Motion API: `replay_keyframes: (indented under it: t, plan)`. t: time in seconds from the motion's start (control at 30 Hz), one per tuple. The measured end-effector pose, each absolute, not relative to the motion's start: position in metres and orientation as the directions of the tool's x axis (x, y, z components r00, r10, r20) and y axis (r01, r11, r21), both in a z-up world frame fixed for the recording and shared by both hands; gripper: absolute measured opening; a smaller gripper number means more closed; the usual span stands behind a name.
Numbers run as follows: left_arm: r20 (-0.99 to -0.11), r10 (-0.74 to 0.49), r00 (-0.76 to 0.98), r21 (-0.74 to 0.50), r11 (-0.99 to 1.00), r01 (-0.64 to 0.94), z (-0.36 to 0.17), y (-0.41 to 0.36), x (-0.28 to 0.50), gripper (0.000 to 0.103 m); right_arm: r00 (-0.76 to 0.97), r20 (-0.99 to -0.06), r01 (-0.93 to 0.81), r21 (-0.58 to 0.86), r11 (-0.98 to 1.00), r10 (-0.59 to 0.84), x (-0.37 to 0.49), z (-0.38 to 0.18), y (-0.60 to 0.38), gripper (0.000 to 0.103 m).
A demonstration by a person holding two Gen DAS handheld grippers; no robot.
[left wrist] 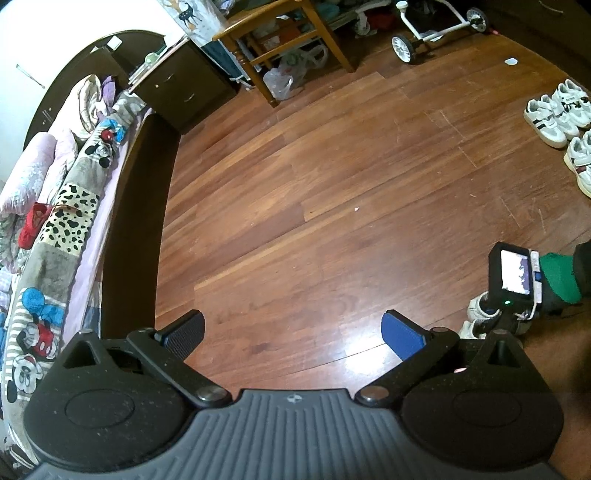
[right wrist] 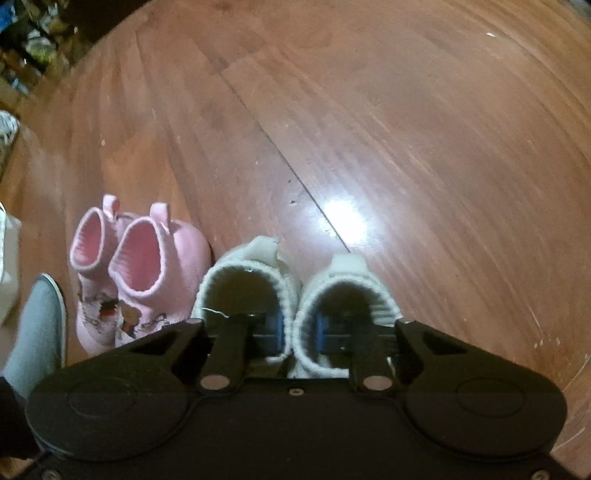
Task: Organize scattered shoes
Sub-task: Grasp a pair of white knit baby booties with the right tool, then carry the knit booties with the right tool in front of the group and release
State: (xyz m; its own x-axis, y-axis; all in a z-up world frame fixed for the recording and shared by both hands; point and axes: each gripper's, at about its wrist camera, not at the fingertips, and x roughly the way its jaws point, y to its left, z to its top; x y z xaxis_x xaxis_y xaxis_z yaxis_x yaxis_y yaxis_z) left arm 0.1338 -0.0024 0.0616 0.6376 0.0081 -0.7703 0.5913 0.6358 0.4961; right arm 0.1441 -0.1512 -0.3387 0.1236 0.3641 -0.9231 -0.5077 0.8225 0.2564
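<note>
A pair of white knit baby shoes [right wrist: 255, 280] stands side by side on the wood floor, right under my right gripper [right wrist: 301, 326]. One finger reaches into each shoe, and the blue pads squeeze the two inner collars together, so the gripper is shut on the pair. A pink pair [right wrist: 147, 269] stands just left of them, close but apart. In the left wrist view the same white shoes [left wrist: 478, 314] show at the lower right, partly hidden under the right tool's screen unit [left wrist: 513, 277]. My left gripper [left wrist: 293, 328] is open over bare floor, holding nothing.
White sneakers [left wrist: 550, 114] stand in a row at the far right, another [left wrist: 581, 162] nearer. A bed [left wrist: 129, 221] runs along the left, with a dark dresser [left wrist: 184, 88], wooden chair [left wrist: 280, 40] and stroller [left wrist: 432, 26] beyond. A grey slipper [right wrist: 40, 325] lies left of the pink pair.
</note>
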Motion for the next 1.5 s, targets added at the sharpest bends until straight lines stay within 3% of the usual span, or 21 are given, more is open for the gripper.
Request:
replay_keyframes:
  t: [0.37,0.73,0.9,1.2,1.5]
  plan:
    - [-0.761,0.015,0.649,0.52,0.614,0.594,0.055,-0.038,0.15,0.103,0.416,-0.786,-0.289,0.363,0.886,0.458,0.137,-0.262,-0.244,0.011]
    - [-0.779,0.006,0.627,0.518,0.572,0.637,0.036,-0.076,0.167,0.103,0.609,-0.751,-0.026,0.303,0.953,0.256,0.041,-0.213,-0.421,0.011]
    - [-0.785,0.012,0.619,0.519,0.556,0.649,0.027,-0.089,0.17,0.102,0.581,-0.805,0.133,0.244,0.961,0.124,-0.042,-0.228,-0.5,0.011]
    - [-0.809,0.04,0.586,0.518,0.52,0.679,0.006,-0.104,0.17,0.103,0.349,-0.933,0.405,0.064,0.912,-0.09,-0.184,-0.292,-0.617,0.011]
    - [-0.832,0.096,0.546,0.51,0.518,0.686,-0.015,-0.108,0.174,0.102,0.254,-0.962,0.444,0.022,0.896,-0.102,-0.191,-0.338,-0.653,0.011]
